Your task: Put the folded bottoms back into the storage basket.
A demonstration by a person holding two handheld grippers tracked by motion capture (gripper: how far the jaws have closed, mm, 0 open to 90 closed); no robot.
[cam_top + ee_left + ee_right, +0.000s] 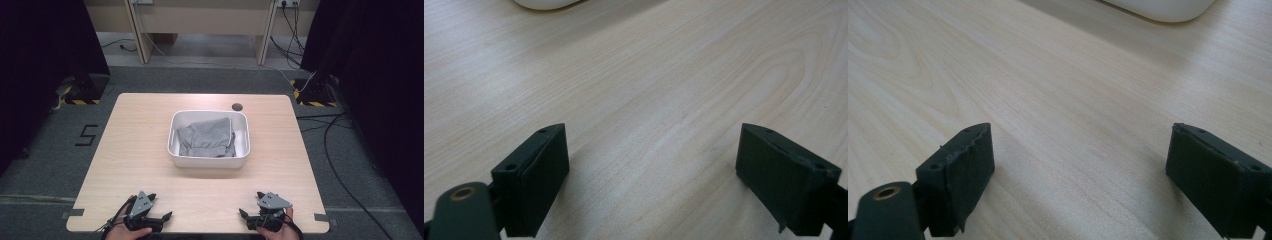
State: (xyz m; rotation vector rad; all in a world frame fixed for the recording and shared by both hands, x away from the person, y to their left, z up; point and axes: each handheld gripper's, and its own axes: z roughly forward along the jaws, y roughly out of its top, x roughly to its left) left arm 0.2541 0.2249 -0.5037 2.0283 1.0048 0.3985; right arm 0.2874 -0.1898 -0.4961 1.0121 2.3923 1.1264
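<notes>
A white rectangular tub [246, 136] stands in the middle of the wooden table [135, 150], and a folded grey cloth [207, 136] lies inside it. My left gripper [159, 207] rests near the table's front edge at the left, held by a hand, jaws wide apart with nothing between them. My right gripper [251, 204] rests near the front edge at the right, also open and empty. In the left gripper view the left gripper [651, 165] looks over bare wood with the tub's rim [544, 4] at the top. In the right gripper view the right gripper [1078, 167] faces the tub's wall [1163, 7].
A dark round cable hole [237, 106] sits in the table behind the tub. Bare wood lies on all sides of the tub. Black curtains flank the table, and cables [340, 165] run over the grey floor at the right.
</notes>
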